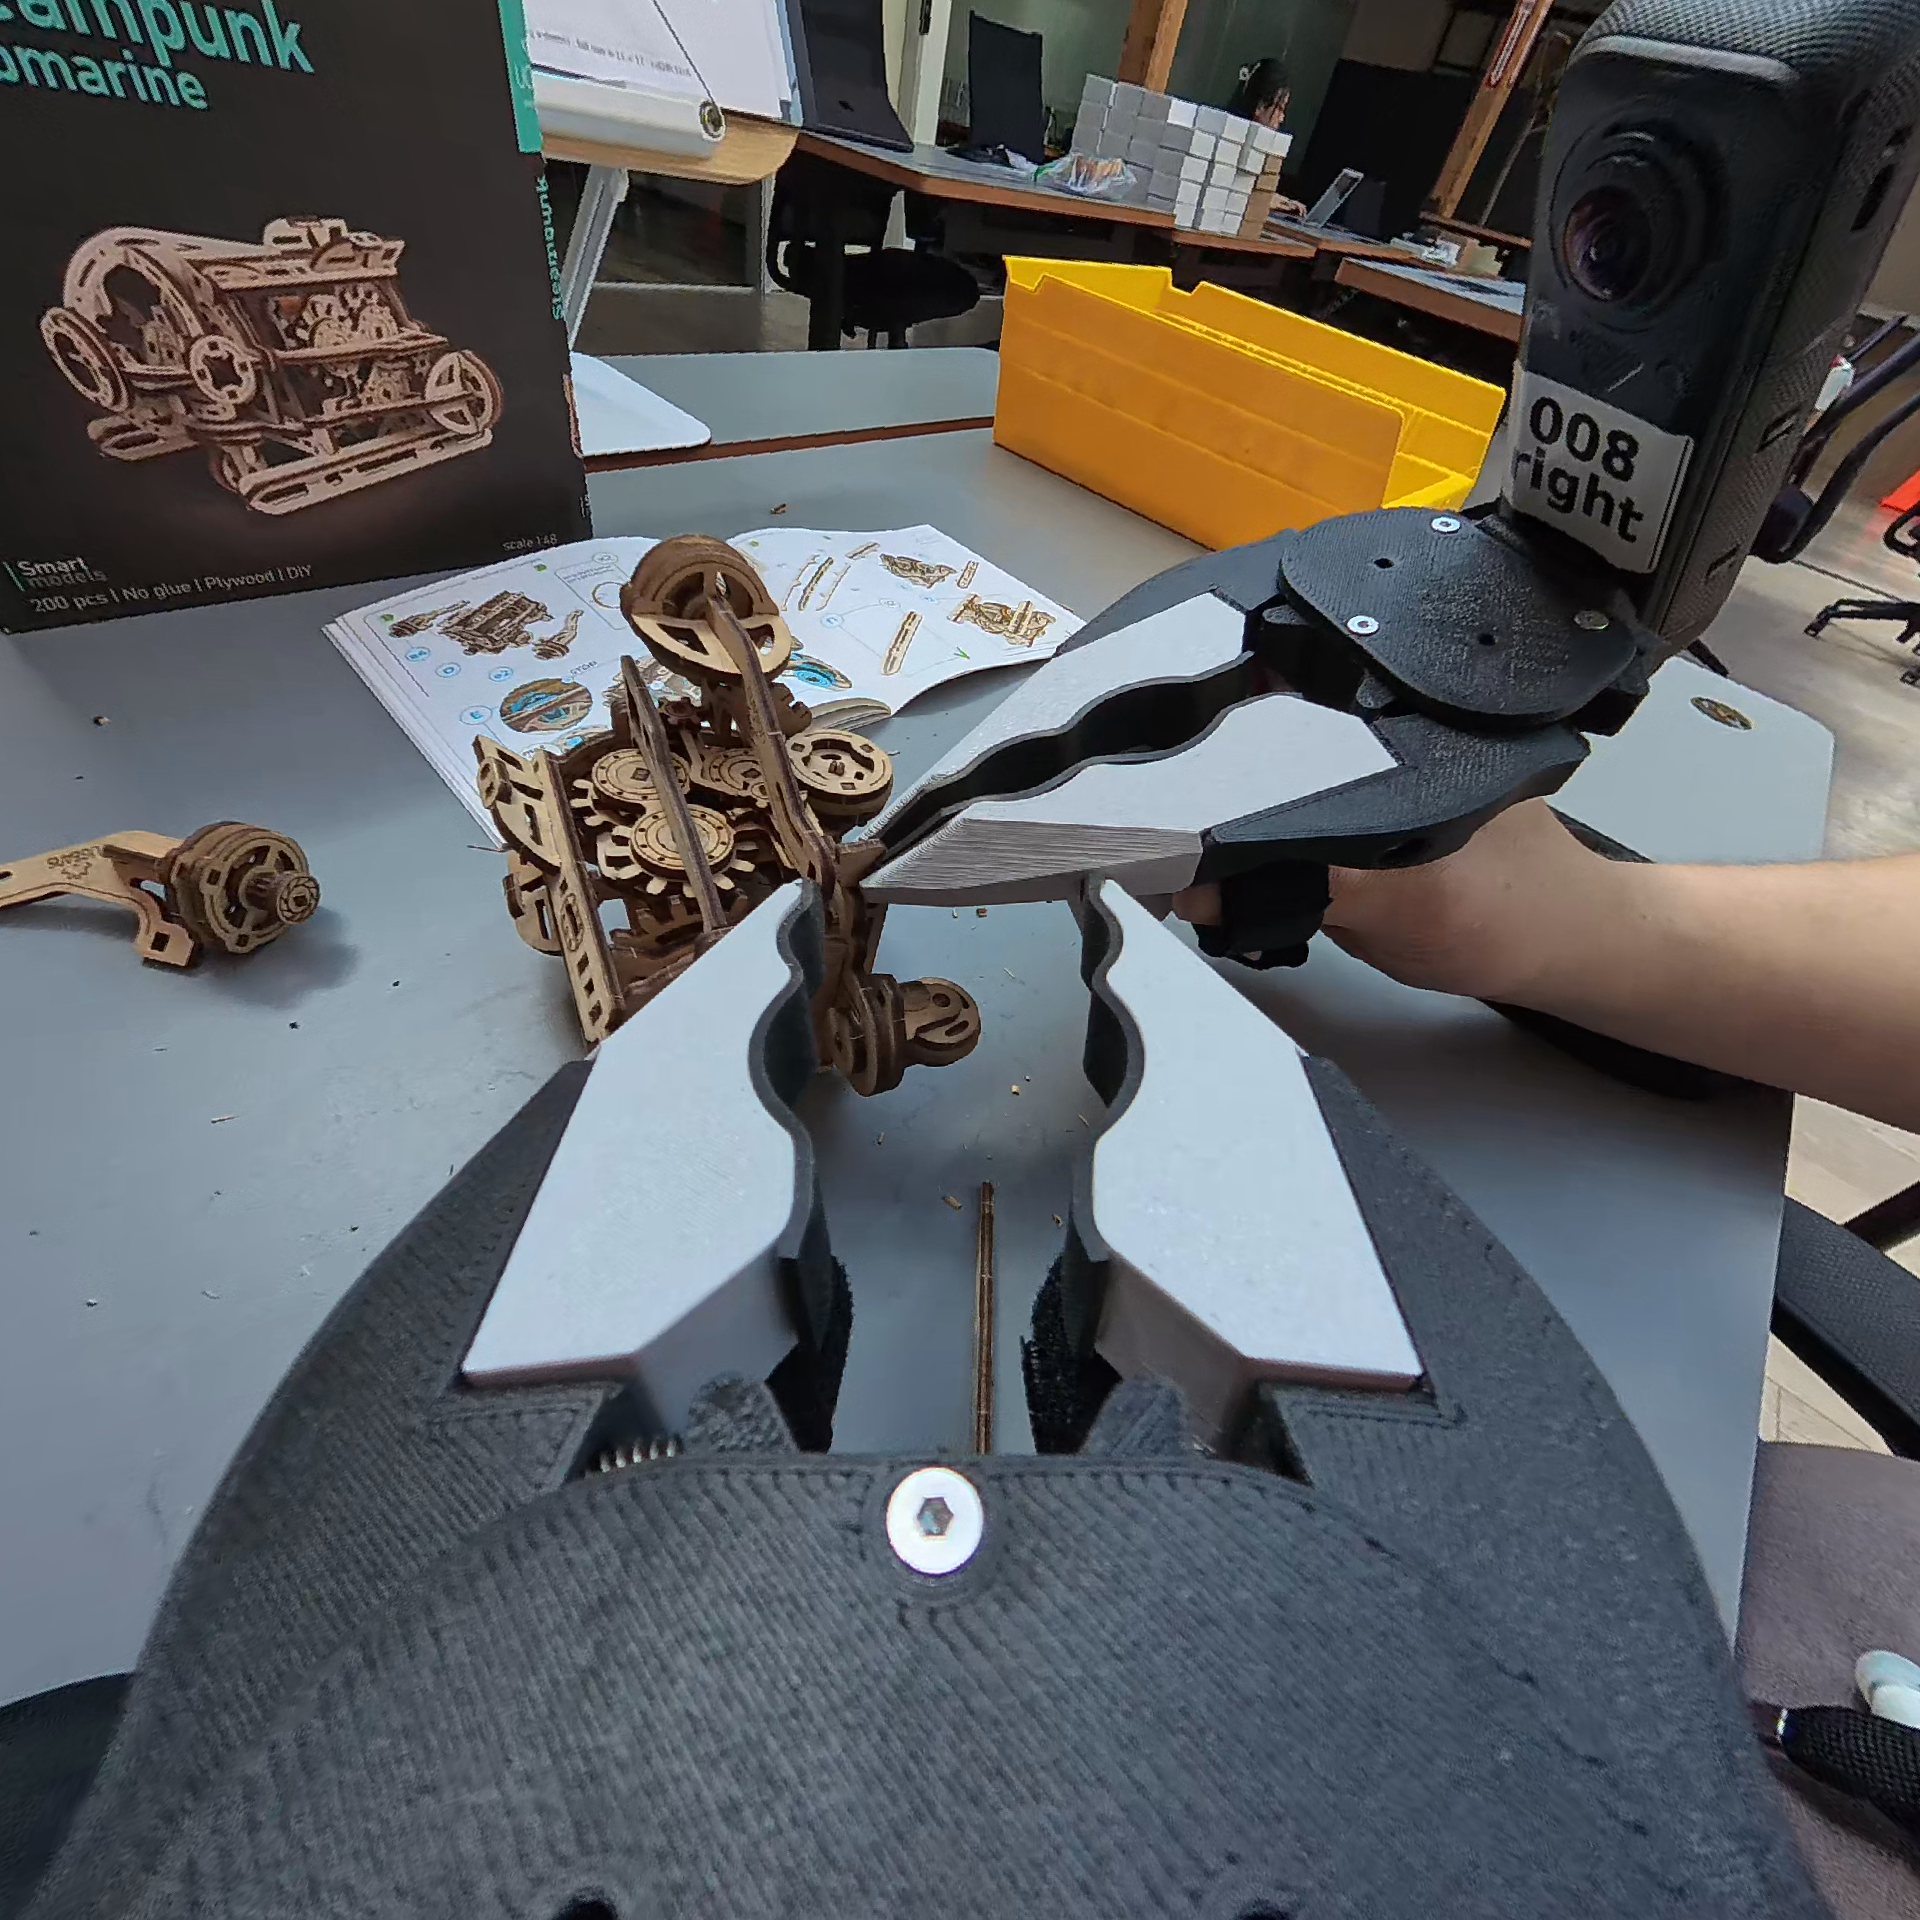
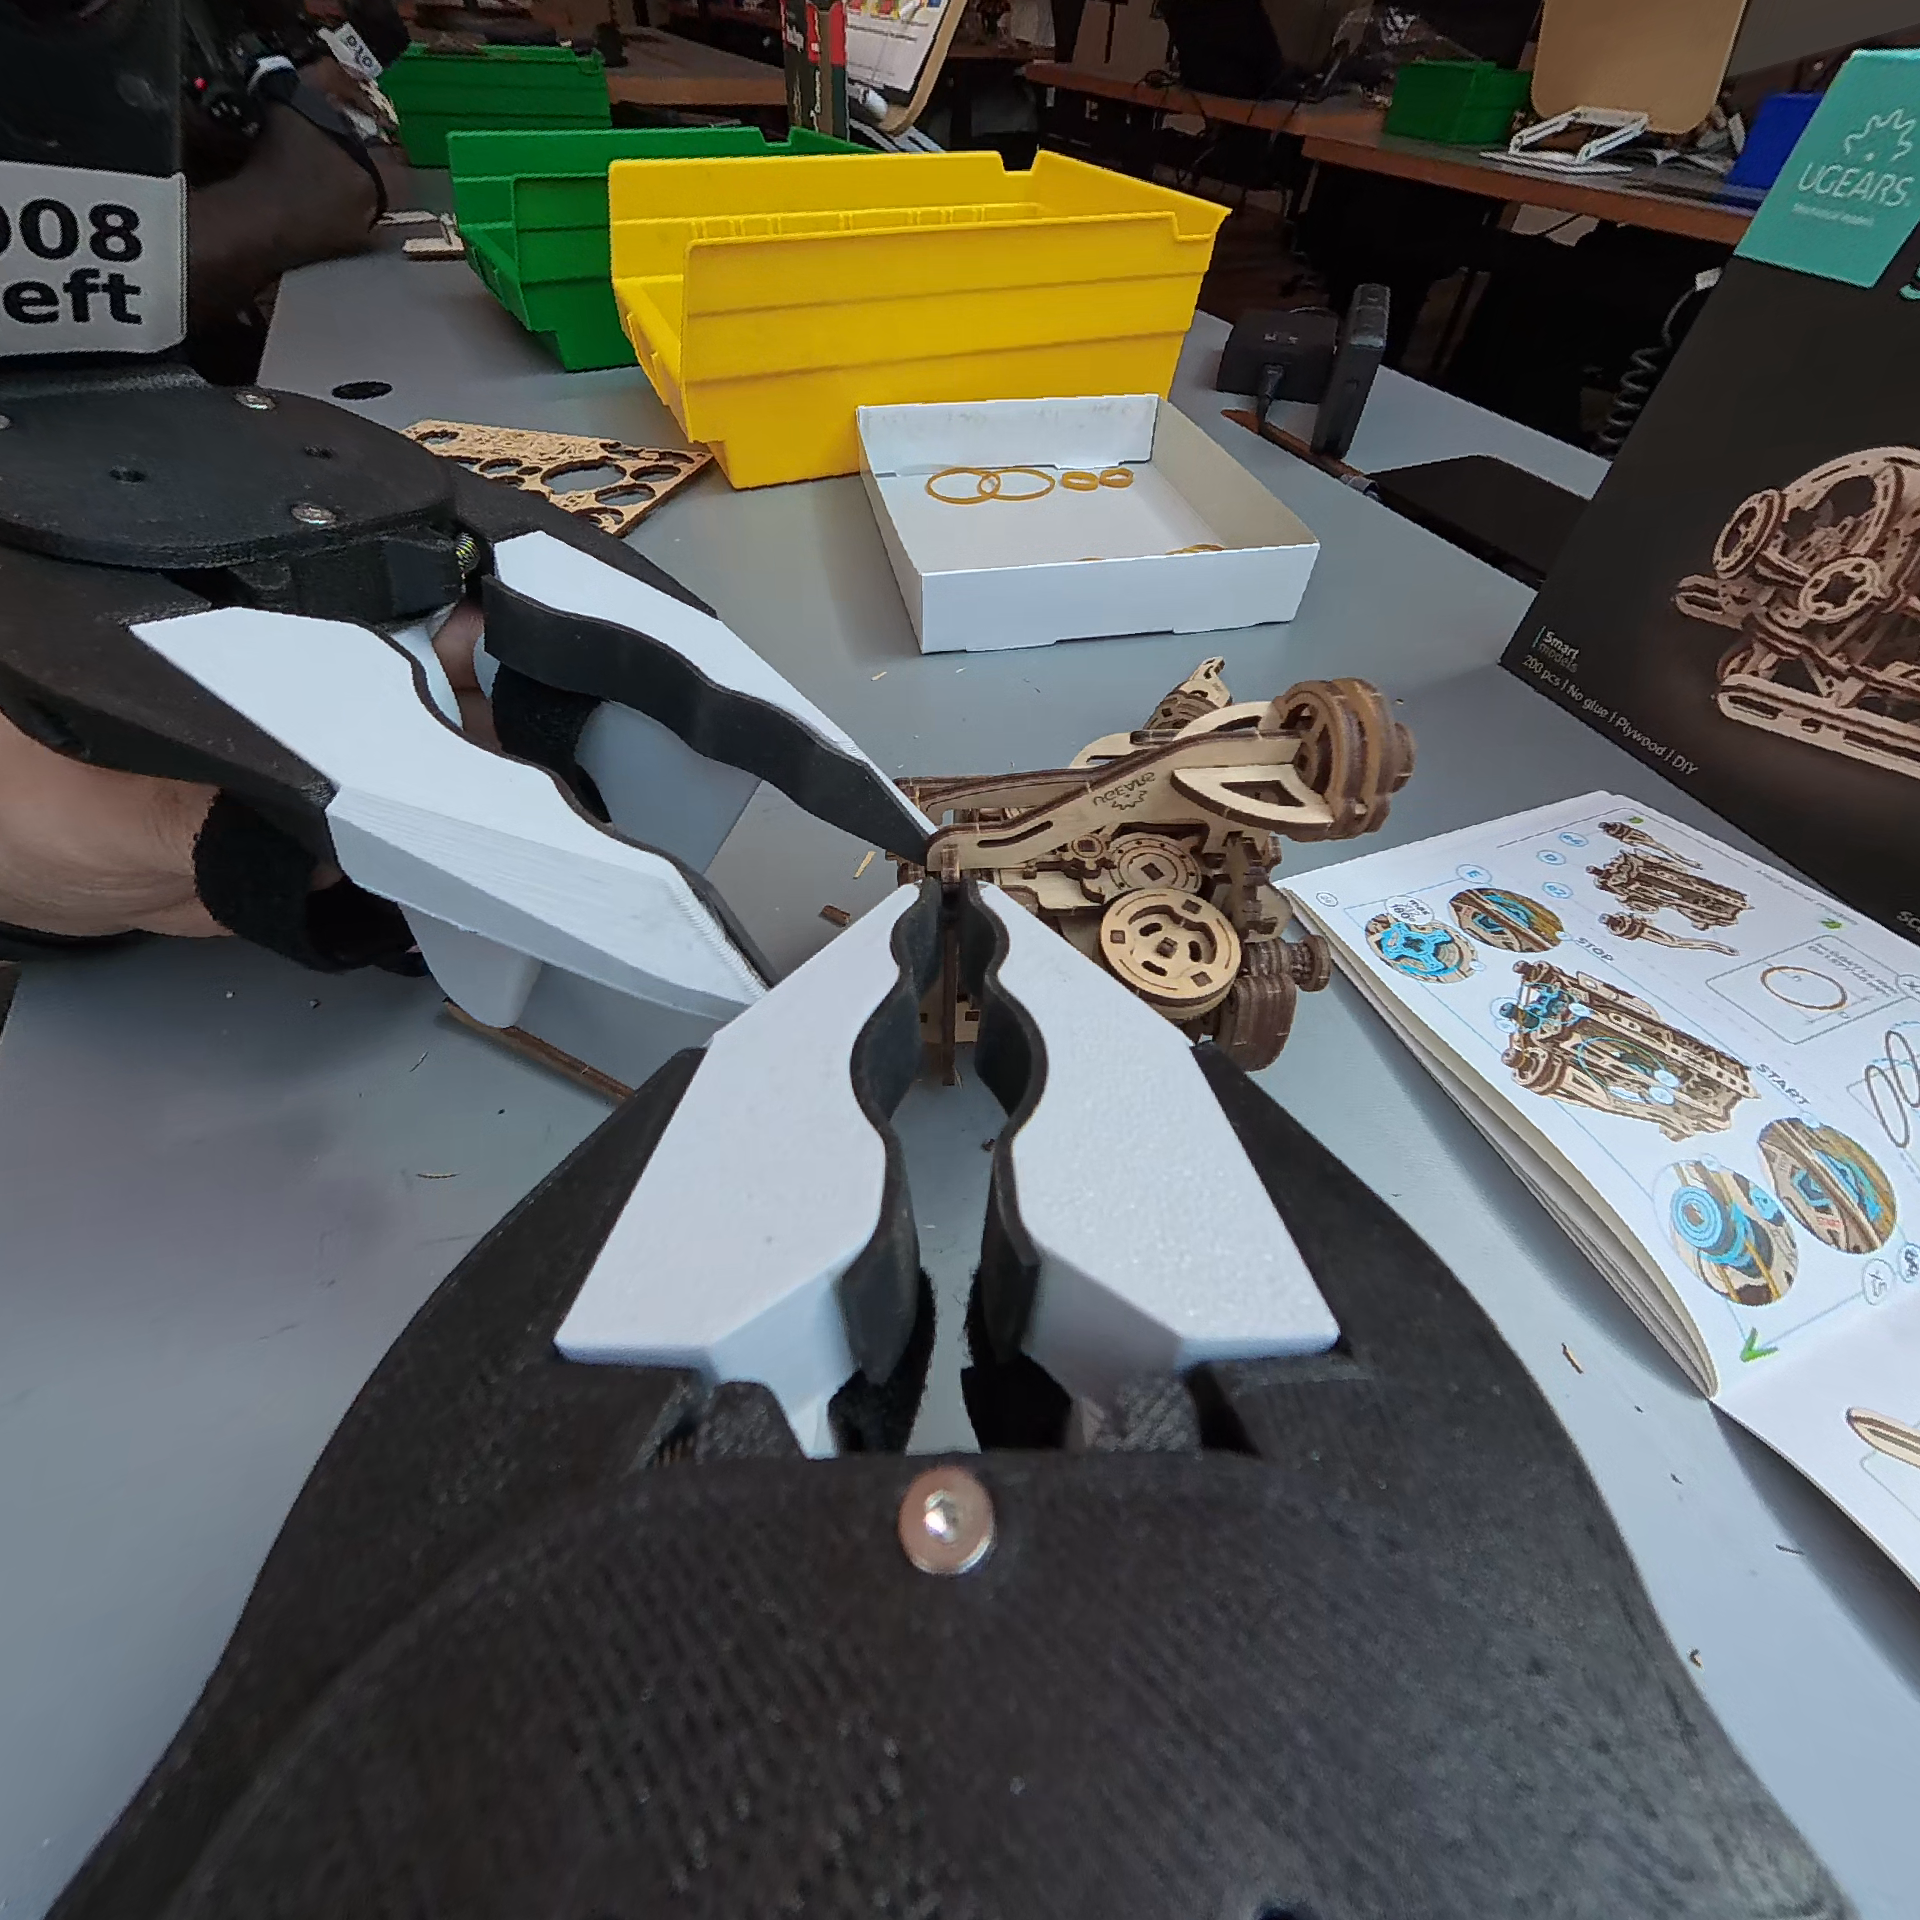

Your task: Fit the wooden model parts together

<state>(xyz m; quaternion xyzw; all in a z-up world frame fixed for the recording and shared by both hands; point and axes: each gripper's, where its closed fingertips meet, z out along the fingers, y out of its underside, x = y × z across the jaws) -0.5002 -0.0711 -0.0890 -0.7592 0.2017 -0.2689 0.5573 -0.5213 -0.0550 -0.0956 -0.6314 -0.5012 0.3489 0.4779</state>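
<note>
Mid-tabletop [image 1: 312,1195], beside open instruction booklet [image 2: 1621,1039]: brown plywood gear assembly [image 1: 686,821], tilted. Right hand-held gripper [image 2: 940,894] pinched shut on thin edge tab of assembly. Left hand-held gripper [image 1: 940,914] open, one pad [image 1: 795,935] against side plate, other well apart. Risks: thin tab snapping under sideways load; assembly tipping further or slipping; loose wheel sub-part [image 1: 223,883] toward left edge left out.

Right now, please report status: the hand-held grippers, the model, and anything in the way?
Right hand-held gripper shut on model edge. Left hand-held gripper open, one finger against model. Loose wooden stick under left; booklet close behind.
</note>
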